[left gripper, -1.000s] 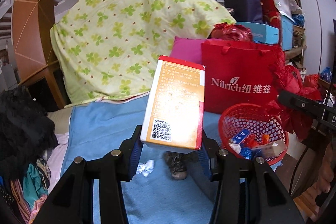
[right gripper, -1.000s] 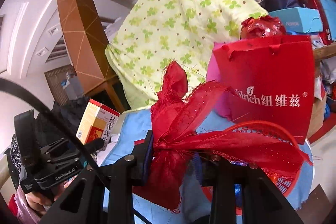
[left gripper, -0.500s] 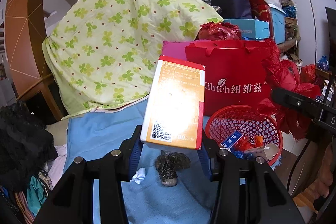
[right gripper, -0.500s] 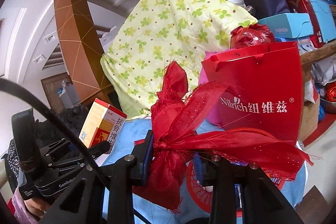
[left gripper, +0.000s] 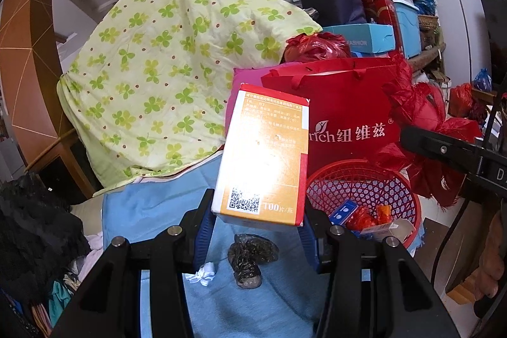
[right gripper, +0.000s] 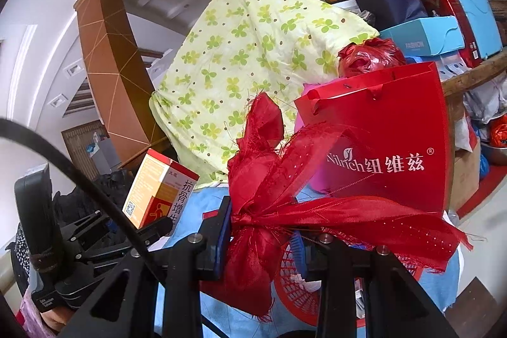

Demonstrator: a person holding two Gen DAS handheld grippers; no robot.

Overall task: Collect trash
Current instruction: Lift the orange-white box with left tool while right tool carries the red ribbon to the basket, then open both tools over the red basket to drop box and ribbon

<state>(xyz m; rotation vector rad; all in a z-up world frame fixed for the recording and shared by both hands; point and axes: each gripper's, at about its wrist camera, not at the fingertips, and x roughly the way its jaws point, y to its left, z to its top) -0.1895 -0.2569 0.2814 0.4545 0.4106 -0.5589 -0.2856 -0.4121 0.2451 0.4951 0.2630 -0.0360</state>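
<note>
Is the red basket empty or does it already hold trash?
Not empty: the red basket holds a few wrappers and small cartons on its bottom, well below the rim.

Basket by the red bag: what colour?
Red, an open mesh basket with scraps inside; clearest in the left wrist view.

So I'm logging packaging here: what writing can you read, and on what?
"Nilrich 纽维兹 ®": red paper bag.
"100片/瓶", plus a QR code: orange box; its small print is too blurred.
"抗骨增生": the box's side.
"FASHION": blue carton.
Labels on the trash in the red basket: too small.
</note>
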